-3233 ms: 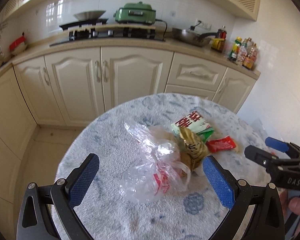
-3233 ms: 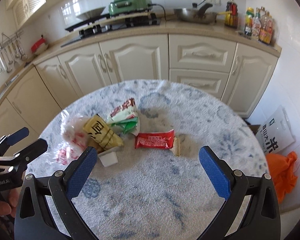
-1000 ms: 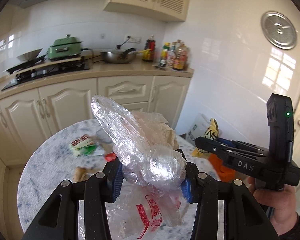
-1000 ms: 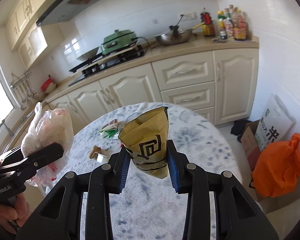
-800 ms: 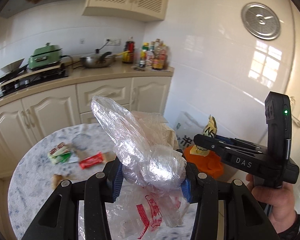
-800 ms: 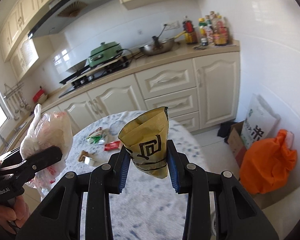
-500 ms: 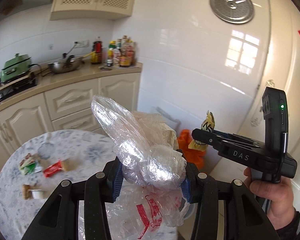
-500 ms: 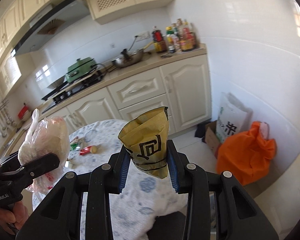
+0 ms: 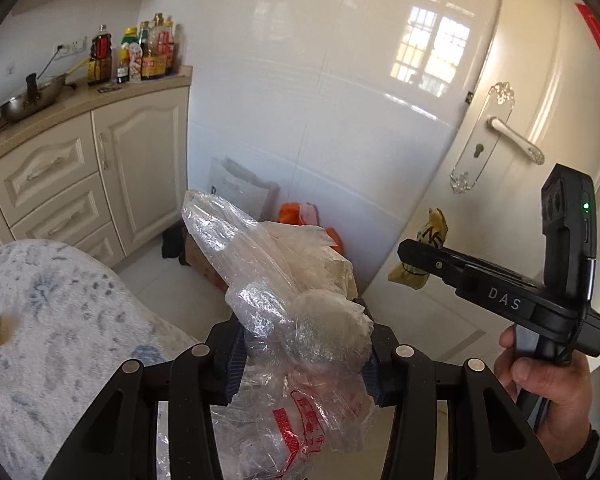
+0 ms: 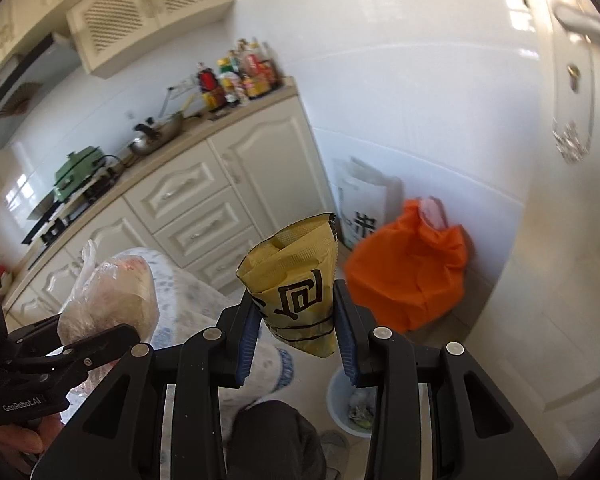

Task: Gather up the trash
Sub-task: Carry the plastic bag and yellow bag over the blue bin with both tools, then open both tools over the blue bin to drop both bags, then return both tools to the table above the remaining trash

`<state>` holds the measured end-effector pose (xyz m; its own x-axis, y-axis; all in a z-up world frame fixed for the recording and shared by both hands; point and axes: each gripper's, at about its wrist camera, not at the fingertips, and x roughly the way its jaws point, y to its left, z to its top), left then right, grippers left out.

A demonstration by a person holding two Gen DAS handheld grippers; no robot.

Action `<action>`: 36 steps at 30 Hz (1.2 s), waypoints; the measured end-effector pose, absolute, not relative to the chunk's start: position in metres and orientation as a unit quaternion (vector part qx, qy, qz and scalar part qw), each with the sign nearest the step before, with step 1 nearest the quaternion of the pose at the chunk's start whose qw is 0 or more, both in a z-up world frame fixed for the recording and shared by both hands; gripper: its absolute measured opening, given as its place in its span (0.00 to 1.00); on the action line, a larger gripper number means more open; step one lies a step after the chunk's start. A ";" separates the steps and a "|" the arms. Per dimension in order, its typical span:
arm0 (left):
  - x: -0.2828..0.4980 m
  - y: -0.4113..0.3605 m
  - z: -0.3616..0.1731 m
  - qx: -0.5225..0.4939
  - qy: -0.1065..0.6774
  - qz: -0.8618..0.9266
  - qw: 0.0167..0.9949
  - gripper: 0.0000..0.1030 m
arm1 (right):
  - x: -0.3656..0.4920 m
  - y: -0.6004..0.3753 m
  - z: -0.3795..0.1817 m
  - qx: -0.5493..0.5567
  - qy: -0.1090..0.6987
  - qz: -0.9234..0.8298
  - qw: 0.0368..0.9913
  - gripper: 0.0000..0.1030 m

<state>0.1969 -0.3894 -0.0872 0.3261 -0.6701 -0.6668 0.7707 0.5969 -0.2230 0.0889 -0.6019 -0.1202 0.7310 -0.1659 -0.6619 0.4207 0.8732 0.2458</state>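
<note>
A white-tiled kitchen corner with cream cabinets (image 10: 236, 184) and a door (image 9: 540, 128); the patterned round table (image 9: 56, 332) sits at my left. My left gripper (image 9: 304, 354) pinches a crumpled clear plastic bag (image 9: 292, 308). My right gripper (image 10: 296, 334) squeezes a yellow snack packet (image 10: 296, 280). Below on the floor stands a small bin (image 10: 340, 404) with scraps inside, near an orange bag (image 10: 408, 272).

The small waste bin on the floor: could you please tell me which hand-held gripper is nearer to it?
Right. The right hand-held gripper, clamping the yellow packet, hangs almost over the waste bin. The left hand-held gripper, clamping the clear plastic bag, is further aside by the table.
</note>
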 end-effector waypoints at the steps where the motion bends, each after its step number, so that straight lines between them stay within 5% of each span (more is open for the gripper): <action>1: 0.200 -0.401 -0.093 0.069 0.383 -0.447 0.805 0.42 | 0.086 -0.609 -0.128 0.200 0.334 -0.168 0.905 0.34; 23: 0.287 -0.580 -0.219 0.135 0.513 -0.443 0.722 0.48 | 0.097 -0.685 -0.273 0.306 0.436 -0.198 0.823 0.37; 27: 0.290 -0.593 -0.230 0.156 0.517 -0.422 0.728 0.78 | 0.097 -0.690 -0.287 0.318 0.449 -0.205 0.809 0.56; 34: 0.278 -0.591 -0.219 0.165 0.488 -0.425 0.744 0.90 | 0.083 -0.696 -0.285 0.336 0.438 -0.228 0.802 0.95; 36: 0.271 -0.582 -0.213 0.164 0.479 -0.423 0.751 0.98 | 0.079 -0.696 -0.280 0.336 0.433 -0.240 0.801 0.98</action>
